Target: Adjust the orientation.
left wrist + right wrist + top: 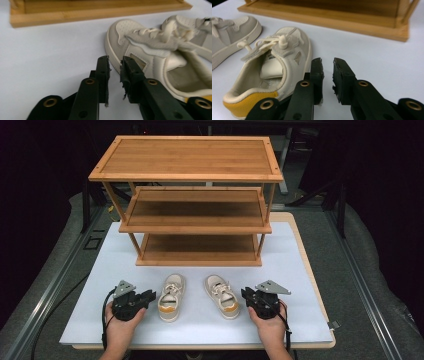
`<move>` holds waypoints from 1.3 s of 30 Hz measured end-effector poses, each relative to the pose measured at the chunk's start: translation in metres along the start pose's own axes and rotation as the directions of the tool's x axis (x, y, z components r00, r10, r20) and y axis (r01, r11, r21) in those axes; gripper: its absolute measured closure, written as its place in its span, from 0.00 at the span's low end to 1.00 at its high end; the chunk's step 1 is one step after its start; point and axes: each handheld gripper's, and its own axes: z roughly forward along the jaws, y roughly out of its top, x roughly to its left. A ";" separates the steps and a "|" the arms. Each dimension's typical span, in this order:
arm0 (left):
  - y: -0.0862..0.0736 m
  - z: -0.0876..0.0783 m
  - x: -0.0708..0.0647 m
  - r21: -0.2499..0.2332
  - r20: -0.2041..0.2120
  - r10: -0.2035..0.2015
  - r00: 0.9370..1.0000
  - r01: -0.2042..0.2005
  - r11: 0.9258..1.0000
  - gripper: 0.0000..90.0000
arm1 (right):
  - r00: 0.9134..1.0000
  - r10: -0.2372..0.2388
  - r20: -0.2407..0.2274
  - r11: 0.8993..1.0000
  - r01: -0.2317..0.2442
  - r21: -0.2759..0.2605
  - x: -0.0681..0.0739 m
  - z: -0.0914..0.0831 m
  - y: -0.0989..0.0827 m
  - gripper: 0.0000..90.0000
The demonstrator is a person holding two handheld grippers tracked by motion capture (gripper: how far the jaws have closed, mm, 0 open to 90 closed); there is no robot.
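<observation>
High view: left shoe [171, 297] and right shoe [222, 296] lie lower centre, toes toward the rack [186, 200].
Left gripper [150, 295]: just left of its shoe, jaws narrow, empty.
Right gripper [245, 294]: just right of its shoe, jaws narrow, empty.

The right gripper [327, 62], jaws narrowly apart and empty, sits beside a cream shoe [274, 67].

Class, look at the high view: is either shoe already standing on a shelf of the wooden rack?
No: the left shoe and the right shoe both lie on the white table in front of the rack, whose shelves are bare.
</observation>
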 end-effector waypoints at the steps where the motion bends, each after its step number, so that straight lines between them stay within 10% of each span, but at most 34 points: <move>1: 0.000 0.003 -0.001 0.006 0.003 -0.002 1.000 0.002 1.000 0.87 | 1.000 -0.010 -0.005 1.000 0.010 0.008 0.002 0.003 -0.001 0.87; 22: 0.001 0.025 -0.023 0.025 0.125 -0.023 0.992 0.021 0.999 0.99 | 0.994 -0.029 -0.108 0.997 0.037 0.074 0.052 0.035 -0.009 0.94; 29: 0.002 0.029 -0.029 0.028 0.105 -0.048 0.993 0.045 0.999 0.99 | 0.998 -0.051 -0.045 0.996 0.054 0.074 0.045 0.041 -0.003 0.89; 33: 0.002 0.033 -0.032 0.023 0.119 -0.058 0.991 0.056 0.998 0.99 | 0.992 -0.065 -0.111 0.995 0.073 0.068 0.046 0.048 0.002 1.00; 39: 0.002 0.036 -0.042 0.025 0.110 -0.052 0.993 0.049 0.998 1.00 | 0.991 -0.112 -0.076 0.990 0.117 0.076 0.057 0.046 0.002 1.00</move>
